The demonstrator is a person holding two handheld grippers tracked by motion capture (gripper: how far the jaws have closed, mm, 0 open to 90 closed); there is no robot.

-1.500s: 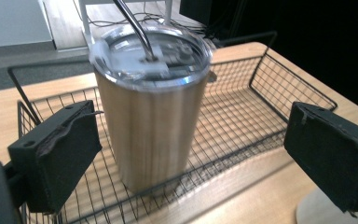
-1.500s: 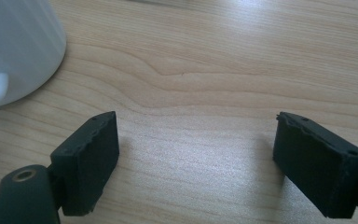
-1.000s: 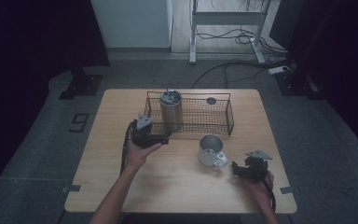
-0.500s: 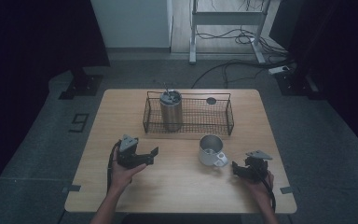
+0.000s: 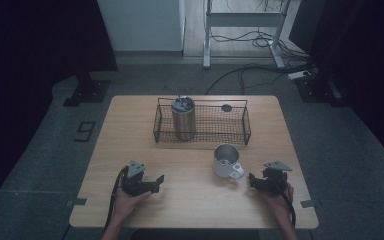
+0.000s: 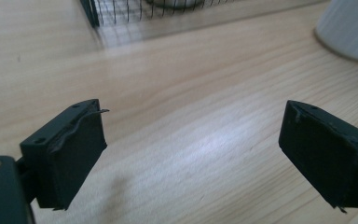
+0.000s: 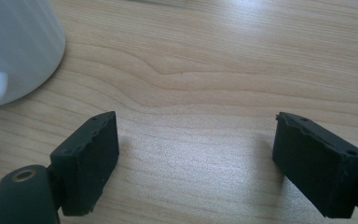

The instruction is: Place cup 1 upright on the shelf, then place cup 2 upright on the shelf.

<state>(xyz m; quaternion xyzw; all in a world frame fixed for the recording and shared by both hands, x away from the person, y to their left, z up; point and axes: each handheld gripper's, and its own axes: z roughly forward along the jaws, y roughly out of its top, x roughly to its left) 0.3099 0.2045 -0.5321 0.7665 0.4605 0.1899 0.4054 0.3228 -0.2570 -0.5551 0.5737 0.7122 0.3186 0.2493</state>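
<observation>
Near the front edge of the worktop [image 5: 190, 215], the left gripper [image 5: 157, 183] rests low with its fingers [image 6: 70, 154] parted over bare wood. They have just been closing, with nothing between them. The right gripper [image 5: 252, 181] has its fingers [image 7: 86, 158] released and empty, just beside the white mug [image 5: 226, 161], which stands upright and untouched. A hasty reach could knock the handle and spin or tip the mug. Beyond, a steel cup [image 5: 183, 117] stands in the wire basket [image 5: 205, 101]. A mug carried too low could catch that rim.
</observation>
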